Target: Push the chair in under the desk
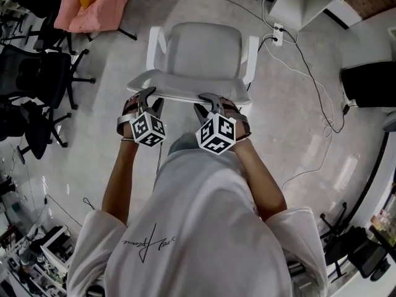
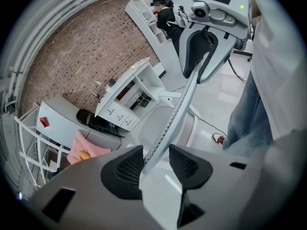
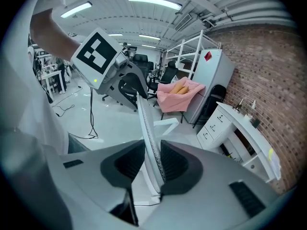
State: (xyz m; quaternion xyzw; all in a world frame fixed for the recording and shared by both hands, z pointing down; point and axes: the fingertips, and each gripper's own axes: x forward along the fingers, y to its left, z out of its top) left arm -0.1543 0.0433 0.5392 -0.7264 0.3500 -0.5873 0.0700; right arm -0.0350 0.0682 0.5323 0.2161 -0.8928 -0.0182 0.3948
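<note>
A white office chair (image 1: pixel 201 57) stands in front of me on the grey floor, its seat facing away. Both grippers sit on the top edge of its mesh backrest (image 1: pixel 179 95). My left gripper (image 1: pixel 148 96) straddles that edge near its left end; in the left gripper view the backrest (image 2: pixel 184 99) runs slantwise between the pads (image 2: pixel 125 169), against one of them with a small gap to the other. My right gripper (image 1: pixel 209 99) is near the right end, its jaws (image 3: pixel 153 162) closed on the backrest (image 3: pixel 144 119). A white desk with drawers (image 3: pixel 230 128) stands by the brick wall.
Black office chairs (image 1: pixel 37 79) crowd the left side, with a pink cloth (image 1: pixel 93 5) over one further back. A power strip (image 1: pixel 278 34) and trailing cables (image 1: pixel 315 85) lie on the floor right of the chair. White furniture (image 1: pixel 300 2) stands at the top right.
</note>
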